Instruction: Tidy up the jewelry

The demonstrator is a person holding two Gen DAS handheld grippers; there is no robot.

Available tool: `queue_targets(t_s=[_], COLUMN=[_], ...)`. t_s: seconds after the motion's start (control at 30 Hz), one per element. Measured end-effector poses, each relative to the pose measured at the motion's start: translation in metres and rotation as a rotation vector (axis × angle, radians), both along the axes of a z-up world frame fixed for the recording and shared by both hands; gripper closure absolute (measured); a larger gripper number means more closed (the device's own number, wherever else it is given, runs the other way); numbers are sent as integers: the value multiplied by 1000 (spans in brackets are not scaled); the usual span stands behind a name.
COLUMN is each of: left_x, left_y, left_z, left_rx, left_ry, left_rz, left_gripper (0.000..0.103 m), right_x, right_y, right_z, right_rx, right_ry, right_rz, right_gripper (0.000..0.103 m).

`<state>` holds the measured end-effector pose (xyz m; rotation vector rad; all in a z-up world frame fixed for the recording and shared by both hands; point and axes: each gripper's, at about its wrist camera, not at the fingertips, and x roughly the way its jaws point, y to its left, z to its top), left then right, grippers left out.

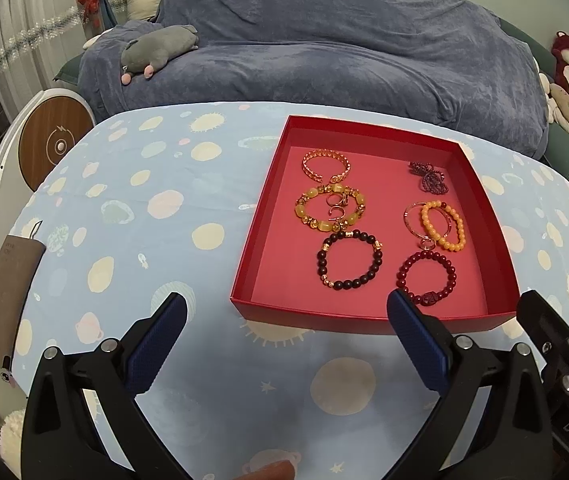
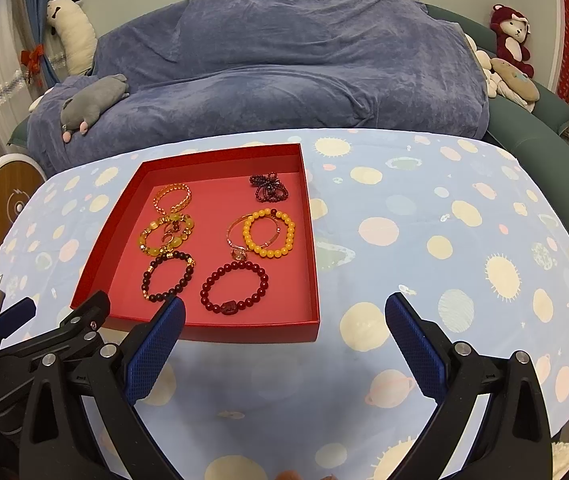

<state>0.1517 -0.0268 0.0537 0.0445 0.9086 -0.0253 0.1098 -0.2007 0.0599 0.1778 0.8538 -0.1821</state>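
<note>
**Risk of tangling and snagging inside the red box**

Both claws held apart and empty: left gripper (image 1: 286, 300) just before the near wall of the red box (image 1: 364, 316), right gripper (image 2: 284, 302) before the same wall, toward its right corner. All jewelry visible lies inside the box, none on the cloth around it.

Likely trouble, judged from this layout:
- Overlap at the right side of the box: orange bead bracelet (image 1: 424, 216) lying across the thin rose bangle (image 1: 406, 216). Lifting one would probably drag the other.
- Small rings (image 1: 336, 206) inside the yellow bracelet (image 1: 300, 210), left of the box centre. Easy to miss or flick with wide pads.
- Dark red bracelet (image 1: 400, 280) and black bead bracelet (image 1: 320, 258) close to the near wall. Coming in low could knock the wall and shift the light box.
- Purple bead cluster (image 1: 428, 178) near the far right corner, bunched up. Hard to pinch cleanly, perhaps.
- Two claws close together before the box: possible collision.

Under the box, a pale blue tablecloth (image 1: 144, 200) with planets and suns, soft and a little wrinkled, so sliding seems possible. Behind the box, a sofa under a blue throw (image 1: 324, 60), with a grey plush (image 1: 156, 48) to the left and a red plush (image 1: 568, 60) to the right.
</note>
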Motion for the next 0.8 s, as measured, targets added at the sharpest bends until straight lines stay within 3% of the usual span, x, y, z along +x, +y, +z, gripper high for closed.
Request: queue_targets(t_s=[0.8], left_x=[4], left_y=[3], left_z=[-4], left_rx=[-10], left_ry=[24], left_rz=[3], left_gripper=[7], right_x=[1], right_y=[1], right_z=[-1], right_rx=[-1], right_ry=[3], right_rz=[2], right_gripper=[7])
